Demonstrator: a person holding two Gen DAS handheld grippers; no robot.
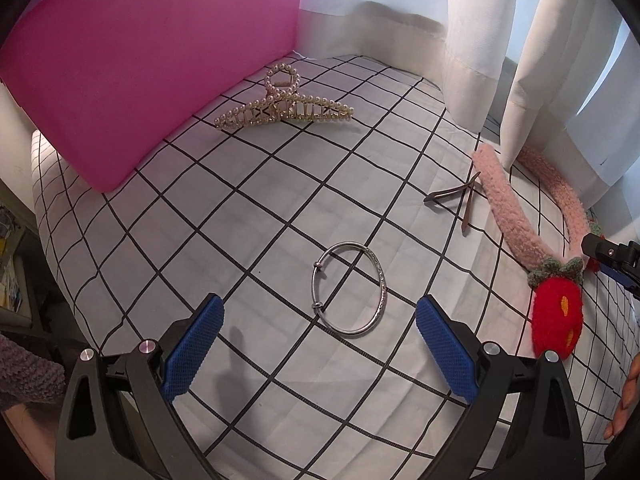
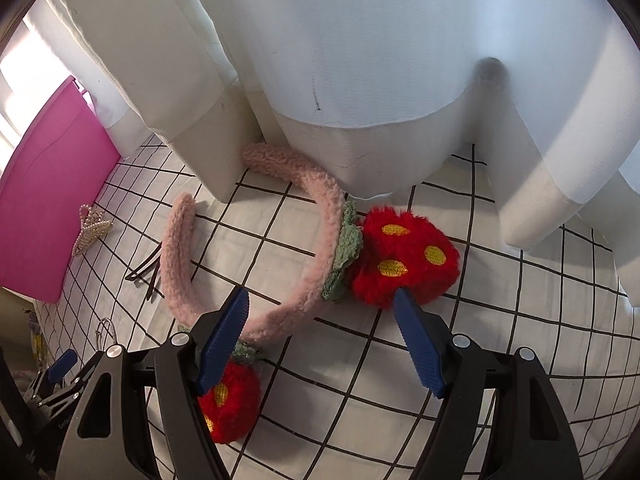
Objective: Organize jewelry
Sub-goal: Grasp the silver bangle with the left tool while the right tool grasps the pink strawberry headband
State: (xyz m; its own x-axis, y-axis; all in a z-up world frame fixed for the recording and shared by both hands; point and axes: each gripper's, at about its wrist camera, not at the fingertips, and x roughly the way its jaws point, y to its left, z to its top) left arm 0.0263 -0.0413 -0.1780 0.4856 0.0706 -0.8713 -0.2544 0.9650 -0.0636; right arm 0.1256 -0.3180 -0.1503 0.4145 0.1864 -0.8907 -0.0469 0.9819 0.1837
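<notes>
A silver bangle (image 1: 349,289) lies flat on the checked cloth (image 1: 248,216), just ahead of and between the fingers of my open, empty left gripper (image 1: 320,312). A pearl hair claw (image 1: 285,102) stands further back beside a pink box (image 1: 132,68). A brown hair clip (image 1: 456,196) lies right of centre. A fluffy pink headband with red strawberries (image 2: 304,248) lies on the cloth in the right wrist view; it also shows in the left wrist view (image 1: 516,216). My right gripper (image 2: 322,304) is open and hovers over the headband's band, one strawberry under each finger.
White curtains (image 2: 360,60) hang down to the cloth behind the headband and along the back right (image 1: 480,40). The pink box (image 2: 44,200) stands at the left. The cloth's edge drops off at the left (image 1: 44,208).
</notes>
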